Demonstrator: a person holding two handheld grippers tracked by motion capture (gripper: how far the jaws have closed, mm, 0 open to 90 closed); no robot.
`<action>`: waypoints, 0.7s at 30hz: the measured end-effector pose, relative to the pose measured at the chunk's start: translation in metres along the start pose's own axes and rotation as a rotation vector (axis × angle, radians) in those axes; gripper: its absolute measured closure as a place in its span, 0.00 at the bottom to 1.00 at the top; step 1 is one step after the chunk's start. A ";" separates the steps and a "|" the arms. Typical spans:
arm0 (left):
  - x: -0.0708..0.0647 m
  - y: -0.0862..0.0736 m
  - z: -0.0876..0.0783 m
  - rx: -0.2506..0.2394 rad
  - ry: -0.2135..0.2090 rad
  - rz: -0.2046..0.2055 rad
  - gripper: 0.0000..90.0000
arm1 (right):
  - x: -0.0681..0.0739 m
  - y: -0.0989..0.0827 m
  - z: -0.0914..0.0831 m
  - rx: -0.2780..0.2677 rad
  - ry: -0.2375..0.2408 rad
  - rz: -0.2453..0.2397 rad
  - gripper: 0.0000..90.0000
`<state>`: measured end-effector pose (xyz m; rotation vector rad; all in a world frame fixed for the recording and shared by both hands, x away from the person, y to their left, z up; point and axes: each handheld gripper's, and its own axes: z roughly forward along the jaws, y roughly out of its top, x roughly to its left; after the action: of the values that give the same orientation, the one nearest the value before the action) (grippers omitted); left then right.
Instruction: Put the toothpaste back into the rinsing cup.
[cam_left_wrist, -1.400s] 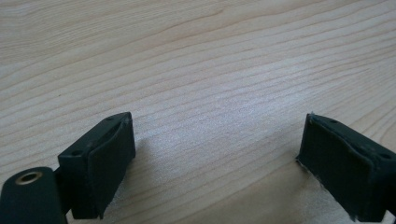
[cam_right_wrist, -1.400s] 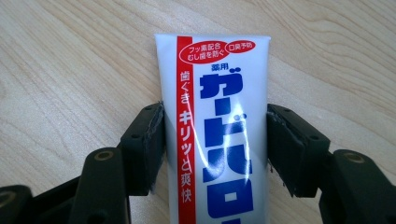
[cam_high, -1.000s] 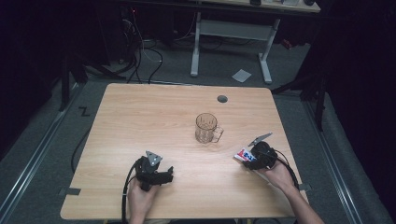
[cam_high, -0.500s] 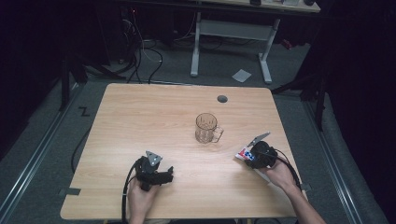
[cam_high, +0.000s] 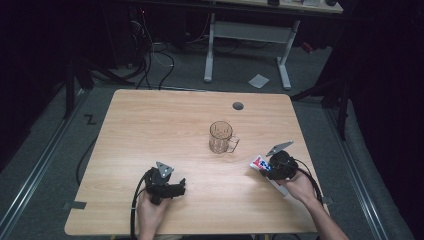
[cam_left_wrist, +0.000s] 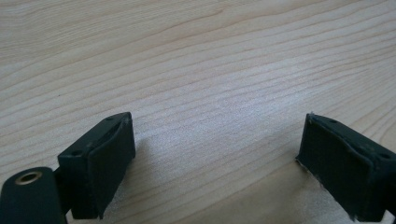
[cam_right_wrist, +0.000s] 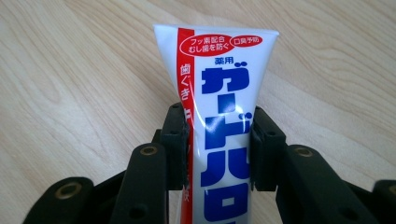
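The right gripper has just closed its fingers on the toothpaste tube lying on the worktop right of the glass mug, so lifting and placing remain, while the left gripper rests open.

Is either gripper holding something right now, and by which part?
The right gripper clamps the white, red and blue toothpaste tube across its middle; the left gripper holds nothing.

A glass mug stands on the table, near its middle. The toothpaste tube lies right of the mug and nearer the person, between the right gripper's jaws. The left gripper sits left of the mug, near the table's front edge.
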<state>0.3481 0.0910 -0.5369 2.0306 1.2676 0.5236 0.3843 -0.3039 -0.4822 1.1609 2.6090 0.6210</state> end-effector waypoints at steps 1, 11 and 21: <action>0.000 0.000 0.000 0.000 0.000 0.000 0.12 | 0.001 0.000 -0.001 -0.009 0.003 0.009 0.72; 0.000 0.000 0.000 0.001 0.000 0.002 0.12 | 0.001 0.006 -0.015 -0.125 0.026 0.020 0.72; 0.000 0.000 0.000 0.001 0.000 0.002 0.12 | 0.001 0.014 -0.021 -0.202 0.040 0.018 0.72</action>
<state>0.3481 0.0911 -0.5368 2.0334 1.2661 0.5235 0.3847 -0.3007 -0.4575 1.1204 2.5002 0.8965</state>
